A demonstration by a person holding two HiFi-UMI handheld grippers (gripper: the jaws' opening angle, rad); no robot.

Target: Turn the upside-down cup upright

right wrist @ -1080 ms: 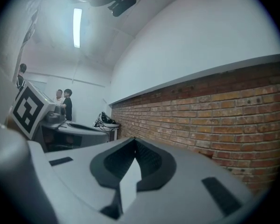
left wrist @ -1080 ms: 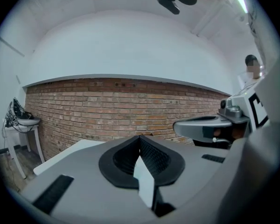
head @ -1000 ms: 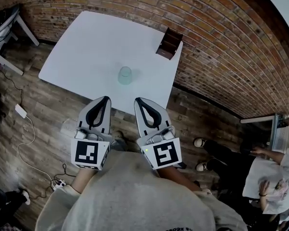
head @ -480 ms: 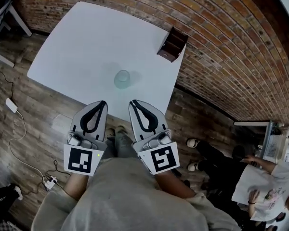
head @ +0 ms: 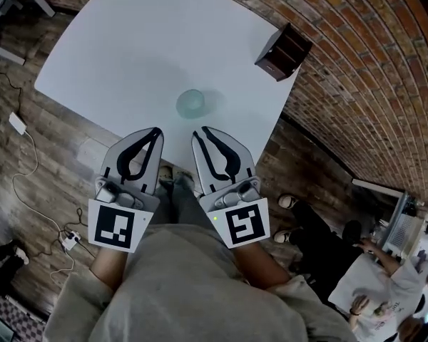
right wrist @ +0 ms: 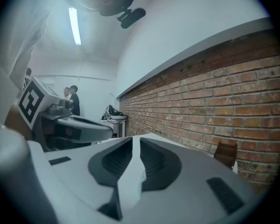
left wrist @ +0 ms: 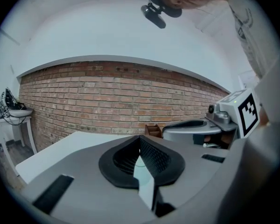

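While the left claw [left wrist: 140, 138] has its two jaws pressed together with nothing in them, the right claw [right wrist: 136, 140] has just been opening, and its jaws stand a little bit apart with only a thin gap between them. Nothing sits in that gap. From the head view the two claws lie side by side, the left claw [head: 156, 130] and the right claw [head: 202, 130], and both tips reach just over the near edge of the white table [head: 121, 41]. A black and white marker cube [head: 115, 225] sits at the back of the left claw. Just ahead of the two tips, and touching neither one, the pale see-through cup [head: 190, 103] stands on the table. It sits in line with the space between the claws. From above it looks like a round ring, so I cannot tell which end is up. Far from the cup, near the far right corner of the table, stands a small brown wooden box [head: 284, 51]. A brick wall [left wrist: 107, 94] runs behind the table. Under the table there is a wood floor [head: 36, 184], and a white cord [head: 30, 164] lies on it at the left.
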